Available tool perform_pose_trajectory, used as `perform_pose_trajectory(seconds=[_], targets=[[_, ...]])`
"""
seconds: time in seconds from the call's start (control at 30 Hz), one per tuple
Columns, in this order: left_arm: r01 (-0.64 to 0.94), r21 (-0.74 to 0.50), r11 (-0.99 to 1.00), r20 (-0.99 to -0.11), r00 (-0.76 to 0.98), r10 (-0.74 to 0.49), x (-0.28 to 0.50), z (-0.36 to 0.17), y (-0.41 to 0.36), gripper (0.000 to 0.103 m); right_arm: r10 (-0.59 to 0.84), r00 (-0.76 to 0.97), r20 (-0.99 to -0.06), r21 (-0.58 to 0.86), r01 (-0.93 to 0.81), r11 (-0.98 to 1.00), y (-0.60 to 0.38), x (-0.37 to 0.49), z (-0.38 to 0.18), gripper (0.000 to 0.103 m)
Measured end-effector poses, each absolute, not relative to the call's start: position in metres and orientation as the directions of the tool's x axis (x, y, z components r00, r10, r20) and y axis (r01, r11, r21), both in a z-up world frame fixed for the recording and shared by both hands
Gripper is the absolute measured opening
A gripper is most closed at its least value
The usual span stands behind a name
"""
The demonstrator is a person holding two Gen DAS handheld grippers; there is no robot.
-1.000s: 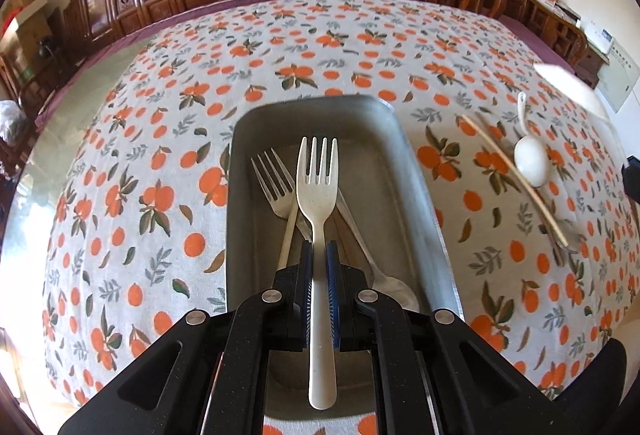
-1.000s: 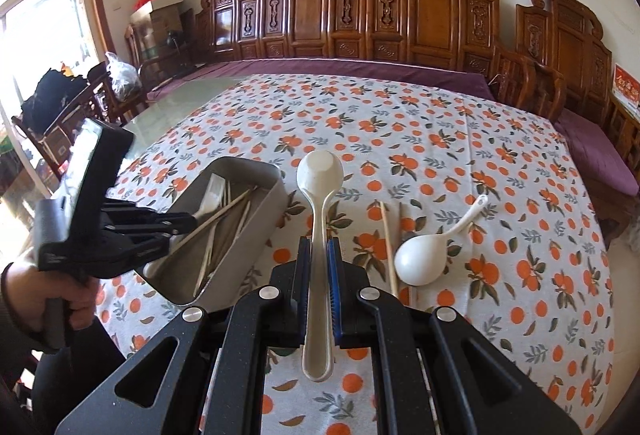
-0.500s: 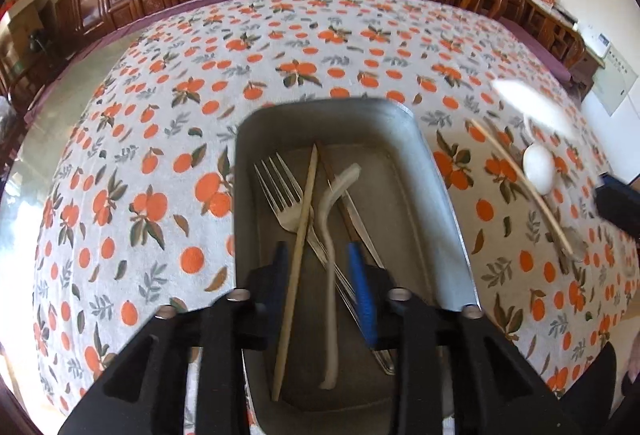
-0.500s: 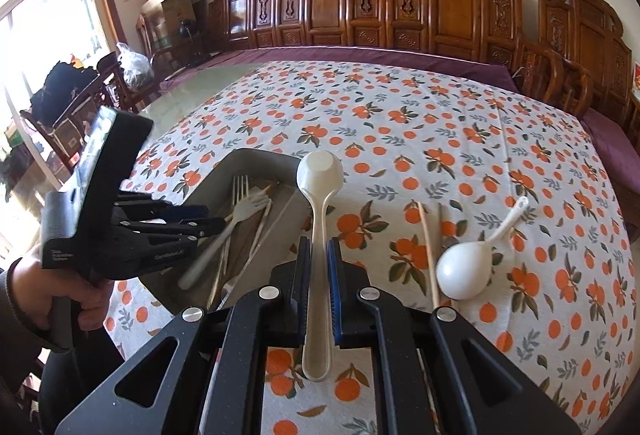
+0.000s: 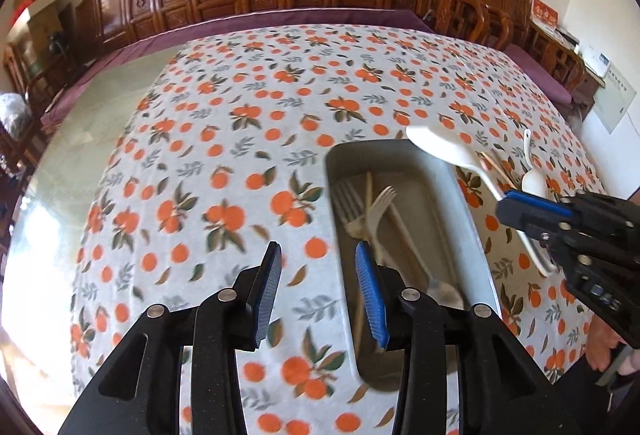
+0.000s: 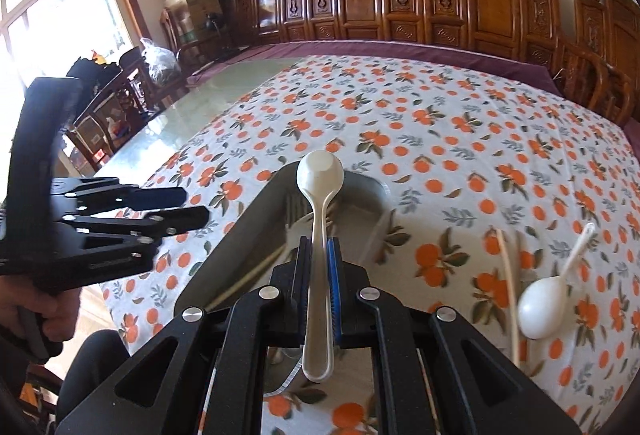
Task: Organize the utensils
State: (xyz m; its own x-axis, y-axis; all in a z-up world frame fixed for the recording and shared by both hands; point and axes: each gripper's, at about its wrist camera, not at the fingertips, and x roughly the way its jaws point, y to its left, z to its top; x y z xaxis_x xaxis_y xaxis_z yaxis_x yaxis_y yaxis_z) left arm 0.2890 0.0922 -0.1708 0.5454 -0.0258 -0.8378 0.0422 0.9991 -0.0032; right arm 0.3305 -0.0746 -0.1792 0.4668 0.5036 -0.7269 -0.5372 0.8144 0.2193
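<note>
Black left gripper (image 5: 318, 275) hangs released beside the metal tray (image 5: 464, 211). Above that tray my right gripper (image 6: 319, 267) clenches the cream spoon (image 6: 320, 195); I should lower it lengthwise alongside the forks (image 5: 360, 211) before letting go.

My left black two-finger gripper (image 5: 317, 277) has its jaws wide apart and holds nothing. My right black two-finger gripper (image 6: 319, 267) has its jaws pressed together on the handle of a white plastic spoon (image 6: 319, 219), which points forward. My left hand (image 6: 48, 319) grips the handle.
</note>
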Motion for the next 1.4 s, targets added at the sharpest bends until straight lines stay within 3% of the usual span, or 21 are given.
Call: perform_pose_trajectory(seconds=[0.5,0.93,1.0,1.07,1.13,1.27,1.4], targets=[[-0.018,0.018,1.0,-0.805,0.592,0.026,0.225,-0.148,0.135,0.036,0.439,0.43,-0.789,0.213,-0.478,0.852,-0.033,0.331,-0.21,0.011],[-0.014,0.02,1.0,-0.795,0.607,0.024,0.205,-0.135,0.129,0.036,0.493,0.459,-0.739,0.247,-0.496,0.832,-0.055,0.316,-0.183,0.011],[-0.004,0.016,1.0,-0.791,0.612,0.015,0.205,-0.132,0.122,0.041,0.487,0.476,-0.733,0.236,-0.493,0.837,-0.066,0.312,-0.177,0.011],[0.008,-0.006,1.0,-0.787,0.617,-0.009,0.205,-0.127,0.116,0.057,0.475,0.496,-0.727,0.218,-0.489,0.844,-0.082,0.308,-0.17,0.011],[0.02,-0.023,1.0,-0.778,0.627,-0.031,0.205,-0.121,0.108,0.057,0.462,0.509,-0.726,0.201,-0.486,0.851,-0.097,0.304,-0.165,0.011],[0.062,-0.027,0.998,-0.756,0.652,-0.061,0.207,-0.107,0.087,0.072,0.422,0.537,-0.73,0.162,-0.463,0.871,-0.135,0.299,-0.157,0.011],[0.096,-0.036,0.995,-0.746,0.659,-0.09,0.211,-0.103,0.065,0.081,0.369,0.572,-0.733,0.128,-0.417,0.9,-0.174,0.299,-0.154,0.011]])
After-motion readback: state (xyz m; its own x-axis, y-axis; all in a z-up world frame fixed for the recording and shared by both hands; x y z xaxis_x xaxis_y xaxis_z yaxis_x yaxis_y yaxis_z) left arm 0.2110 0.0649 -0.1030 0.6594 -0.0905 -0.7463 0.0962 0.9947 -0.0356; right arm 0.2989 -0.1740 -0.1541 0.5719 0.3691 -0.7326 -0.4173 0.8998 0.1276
